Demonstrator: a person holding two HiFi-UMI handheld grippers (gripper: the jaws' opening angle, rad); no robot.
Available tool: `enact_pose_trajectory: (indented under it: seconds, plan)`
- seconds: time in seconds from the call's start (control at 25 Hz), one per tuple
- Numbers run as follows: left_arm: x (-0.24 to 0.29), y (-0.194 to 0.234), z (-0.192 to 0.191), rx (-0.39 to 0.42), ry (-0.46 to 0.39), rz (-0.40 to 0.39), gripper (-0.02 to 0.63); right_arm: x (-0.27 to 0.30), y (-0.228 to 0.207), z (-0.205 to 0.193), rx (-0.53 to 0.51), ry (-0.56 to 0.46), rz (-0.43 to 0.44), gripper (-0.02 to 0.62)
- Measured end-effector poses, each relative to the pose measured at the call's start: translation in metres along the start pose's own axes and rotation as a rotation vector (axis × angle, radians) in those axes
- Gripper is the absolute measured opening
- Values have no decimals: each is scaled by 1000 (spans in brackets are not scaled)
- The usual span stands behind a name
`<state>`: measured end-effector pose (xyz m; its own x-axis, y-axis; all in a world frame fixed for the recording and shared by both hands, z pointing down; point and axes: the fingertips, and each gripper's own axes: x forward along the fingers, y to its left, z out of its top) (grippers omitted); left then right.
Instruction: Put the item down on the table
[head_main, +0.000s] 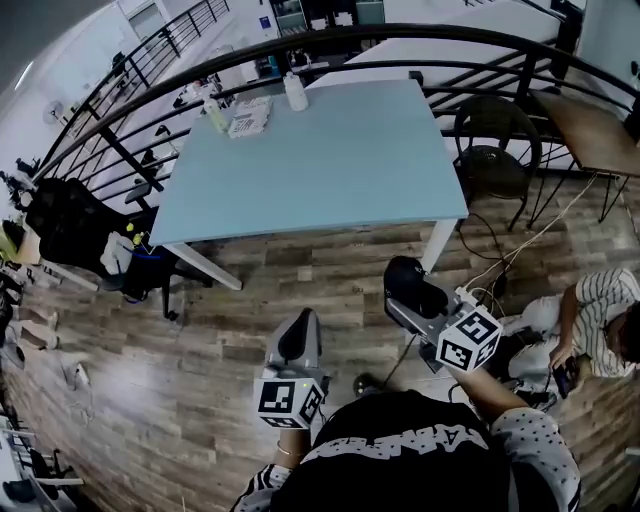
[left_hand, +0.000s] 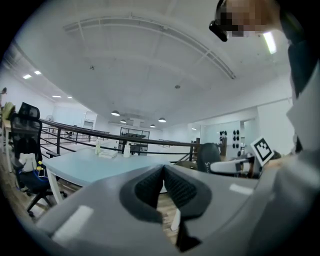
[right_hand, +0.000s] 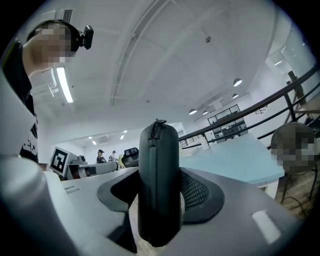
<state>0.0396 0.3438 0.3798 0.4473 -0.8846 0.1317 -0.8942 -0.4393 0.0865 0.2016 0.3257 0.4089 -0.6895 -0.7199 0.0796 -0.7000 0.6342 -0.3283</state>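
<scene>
Office mezzanine — railing (head_main: 350, 31), table (head_main: 330, 150), swivel chair (head_main: 65, 225)

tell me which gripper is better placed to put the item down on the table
Right. The right gripper is clamped on the black zip case, and the table lies ahead of it. The left gripper is shut and empty.

Pale blue table (head_main: 330, 160), white legs. Black zip case (right_hand: 158, 145). Grey left gripper (left_hand: 163, 171) and right gripper (right_hand: 160, 176), black-and-white square markers. Brown wood-plank floor (head_main: 200, 330). Black railing (head_main: 330, 38). Striped shirt (head_main: 608, 298) on seated person.
</scene>
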Motion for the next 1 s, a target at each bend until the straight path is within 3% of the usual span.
enact_pose_trajectory:
  seconds: [0.2,0.4,1.0]
  plan:
    - [-3,42,2,16,-6,24,0,37,13,0,-19,-1,5,255]
    - [-9,81,-4,-19,4,19,0,74,30,-6,-20,15,19,255]
    - [-6,141,-8,-56,5,61,0,132,38,-7,-15,35,53,255]
